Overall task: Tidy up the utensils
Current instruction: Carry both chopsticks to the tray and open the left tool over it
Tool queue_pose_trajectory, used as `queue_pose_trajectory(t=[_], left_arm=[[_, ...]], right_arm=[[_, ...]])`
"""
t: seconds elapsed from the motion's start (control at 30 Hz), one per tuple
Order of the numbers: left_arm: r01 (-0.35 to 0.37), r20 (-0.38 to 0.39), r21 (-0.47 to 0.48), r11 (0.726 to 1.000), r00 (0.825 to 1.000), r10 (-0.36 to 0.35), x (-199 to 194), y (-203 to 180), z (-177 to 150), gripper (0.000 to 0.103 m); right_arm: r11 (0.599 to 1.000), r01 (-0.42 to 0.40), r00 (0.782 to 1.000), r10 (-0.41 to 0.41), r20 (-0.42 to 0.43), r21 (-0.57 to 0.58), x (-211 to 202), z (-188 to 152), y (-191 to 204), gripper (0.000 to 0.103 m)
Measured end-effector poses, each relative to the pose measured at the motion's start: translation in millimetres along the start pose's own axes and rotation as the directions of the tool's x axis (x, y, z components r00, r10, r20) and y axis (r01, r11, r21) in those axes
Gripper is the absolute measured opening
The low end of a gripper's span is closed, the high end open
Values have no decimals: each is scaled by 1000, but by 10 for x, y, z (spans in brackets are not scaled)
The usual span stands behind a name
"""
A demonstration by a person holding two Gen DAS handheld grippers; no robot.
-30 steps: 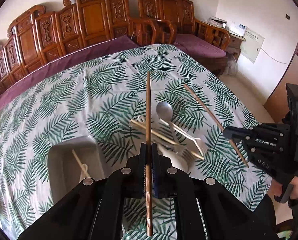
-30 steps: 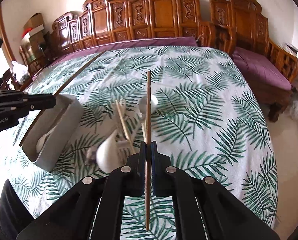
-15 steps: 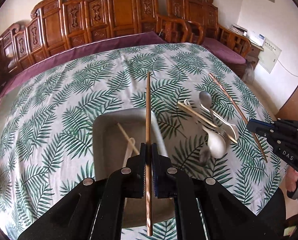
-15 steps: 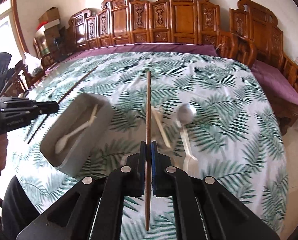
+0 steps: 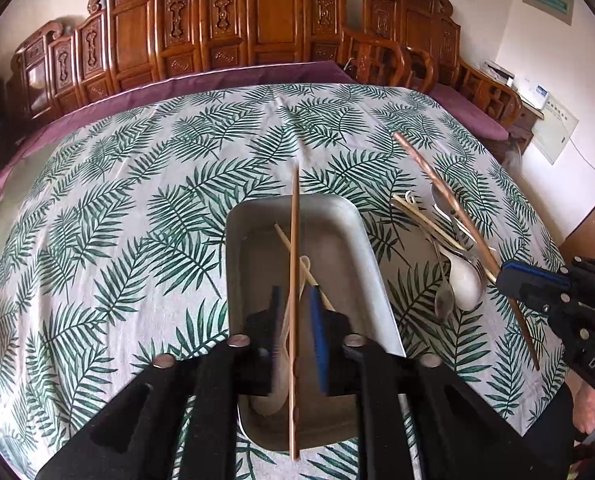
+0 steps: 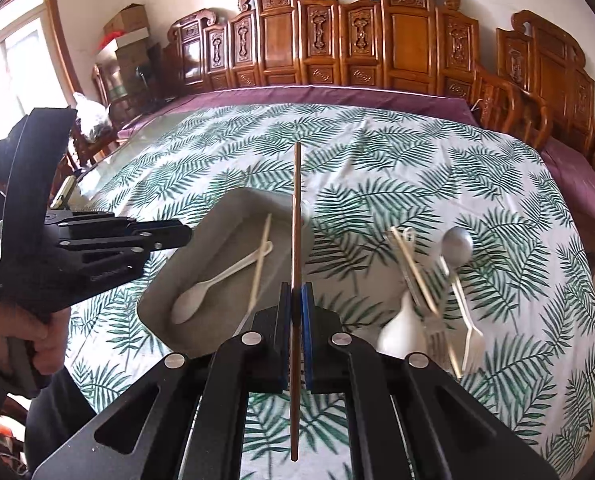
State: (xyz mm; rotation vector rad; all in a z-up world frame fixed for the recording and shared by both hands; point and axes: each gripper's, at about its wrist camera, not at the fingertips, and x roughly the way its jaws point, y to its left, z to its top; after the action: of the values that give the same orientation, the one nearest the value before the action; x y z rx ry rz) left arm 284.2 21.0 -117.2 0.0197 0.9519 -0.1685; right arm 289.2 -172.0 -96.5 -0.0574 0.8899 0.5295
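Above the grey rectangular metal tray [image 5: 257, 236], frame centre, the left gripper [image 5: 295, 300] has just been opening, a brown wooden chopstick [image 5: 294, 240] loose between its jaws. The right gripper [image 6: 296, 300] clamps a second brown chopstick [image 6: 296, 216]; a heap of spoons and forks [image 6: 429, 292] lies right of the tray.

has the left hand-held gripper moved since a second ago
Yes. The left hand-held gripper has come over the gray tray, away from the utensil pile. Its jaws have just been opening, with the brown chopstick between them.
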Motion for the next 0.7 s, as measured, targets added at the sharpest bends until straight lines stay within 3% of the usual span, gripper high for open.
queue_pose_trajectory(t=[0.37, 0.5, 0.53, 0.7], left_arm=[[-28, 85, 5, 1000, 996, 28, -376, 262, -220, 49], [-48, 116, 2, 999, 992, 48, -520, 383, -323, 66], [-65, 127, -1, 998, 990, 65, -559, 415, -349, 74], [-131, 182, -28, 991, 974, 134, -750, 558, -467, 84]], right_arm=[[1000, -7, 999, 6, -42, -29, 279, 18, 401, 6], [1000, -11, 998, 9, -64, -22, 434, 18, 500, 6], [1000, -10, 998, 8, -68, -23, 466, 18, 522, 6], [1000, -6, 996, 4, -86, -23, 609, 34, 630, 6]])
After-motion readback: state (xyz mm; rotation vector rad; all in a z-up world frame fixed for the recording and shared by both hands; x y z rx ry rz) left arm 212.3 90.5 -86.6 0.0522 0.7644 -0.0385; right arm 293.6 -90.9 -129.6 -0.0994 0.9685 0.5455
